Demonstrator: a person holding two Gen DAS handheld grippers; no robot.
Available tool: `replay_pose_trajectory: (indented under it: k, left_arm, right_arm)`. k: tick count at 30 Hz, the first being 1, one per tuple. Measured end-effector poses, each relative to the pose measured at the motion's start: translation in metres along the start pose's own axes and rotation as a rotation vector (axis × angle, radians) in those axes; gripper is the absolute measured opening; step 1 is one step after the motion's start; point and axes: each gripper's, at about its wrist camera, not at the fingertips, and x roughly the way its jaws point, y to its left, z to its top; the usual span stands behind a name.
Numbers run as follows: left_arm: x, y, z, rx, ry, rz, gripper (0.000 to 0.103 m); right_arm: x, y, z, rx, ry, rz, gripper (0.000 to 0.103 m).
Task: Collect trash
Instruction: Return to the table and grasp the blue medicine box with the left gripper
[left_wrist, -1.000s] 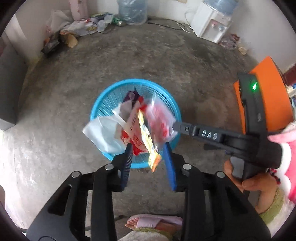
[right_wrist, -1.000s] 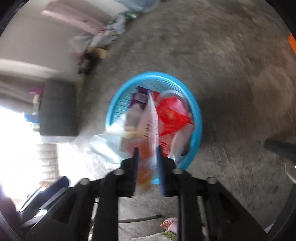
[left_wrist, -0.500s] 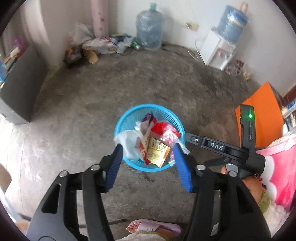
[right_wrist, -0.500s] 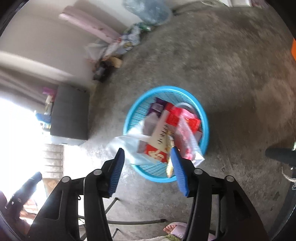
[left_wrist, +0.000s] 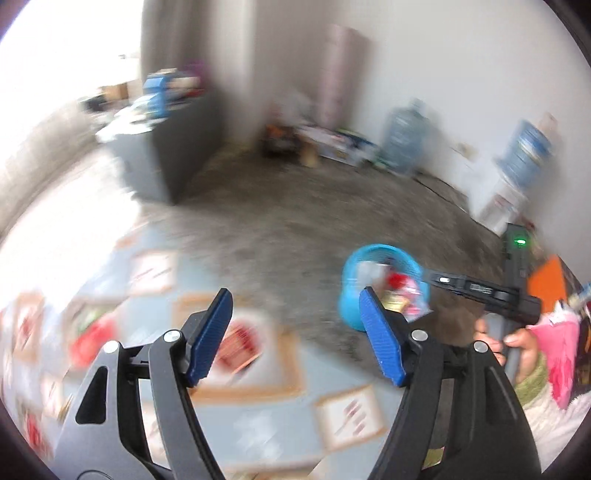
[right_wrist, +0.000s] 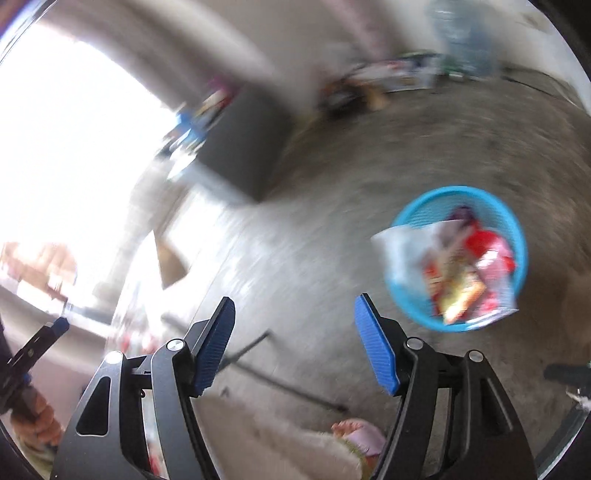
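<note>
A round blue basket (right_wrist: 406, 218) stands on the concrete floor, filled with wrappers and a white plastic bag (right_wrist: 402, 254); it also shows in the left wrist view (left_wrist: 351, 306), right of centre. My left gripper (left_wrist: 295, 332) is open and empty, held over a patterned grey mat (left_wrist: 258, 369) with a red wrapper (left_wrist: 92, 339) lying blurred at the left. My right gripper (right_wrist: 293, 341) is open and empty, left of the basket and apart from it. The right gripper's body (left_wrist: 480, 291) shows beside the basket in the left wrist view.
A dark grey cabinet (left_wrist: 177, 147) stands at the left. Clutter (left_wrist: 332, 144), a water jug (left_wrist: 402, 140) and a white dispenser (left_wrist: 506, 188) line the far wall. An orange box (left_wrist: 546, 284) is at right. A dark rod (right_wrist: 288, 384) lies on the floor by my foot (right_wrist: 358, 435).
Both grippers have swung left and up away from the basket, still open. The wrappers let go earlier now lie in the basket. Both views are motion-blurred.
</note>
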Motion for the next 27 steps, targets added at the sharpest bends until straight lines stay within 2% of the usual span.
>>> replay_pose_trajectory:
  k: [5,8,12,14,16,19,20,21,23,27]
  left_arm:
    - [-0.071,0.065,-0.075,-0.192,-0.037,0.156,0.067]
    - [-0.094,0.086,-0.121,-0.281,-0.026,0.185,0.067]
    - [-0.110,0.101,-0.181,-0.375,0.005,0.198,0.067]
    - [-0.111,0.104,-0.202,-0.415,0.017,0.168,0.066]
    - [-0.111,0.106,-0.223,-0.444,0.025,0.120,0.061]
    - [-0.097,0.101,-0.247,-0.479,0.062,0.039,0.047]
    - [-0.091,0.101,-0.254,-0.495,0.082,0.007,0.038]
    - [-0.088,0.093,-0.260,-0.506,0.088,-0.014,0.033]
    - [-0.083,0.089,-0.265,-0.526,0.091,-0.069,0.029]
    - [-0.076,0.085,-0.263,-0.515,0.073,-0.094,0.028]
  right_arm:
    - [0.013,0.079,-0.042,-0.233,0.145,0.138,0.065]
    - [0.023,0.124,-0.078,-0.334,0.266,0.244,0.062]
    - [0.031,0.171,-0.131,-0.449,0.436,0.340,0.049]
    - [0.031,0.189,-0.161,-0.503,0.520,0.377,0.043]
    - [0.029,0.200,-0.187,-0.536,0.584,0.394,0.037]
    - [0.031,0.205,-0.219,-0.550,0.675,0.392,0.030]
    - [0.033,0.205,-0.225,-0.541,0.702,0.388,0.028]
    - [0.036,0.205,-0.229,-0.529,0.726,0.384,0.025]
    - [0.040,0.204,-0.235,-0.495,0.765,0.385,0.021]
    - [0.056,0.197,-0.221,-0.431,0.771,0.357,0.011]
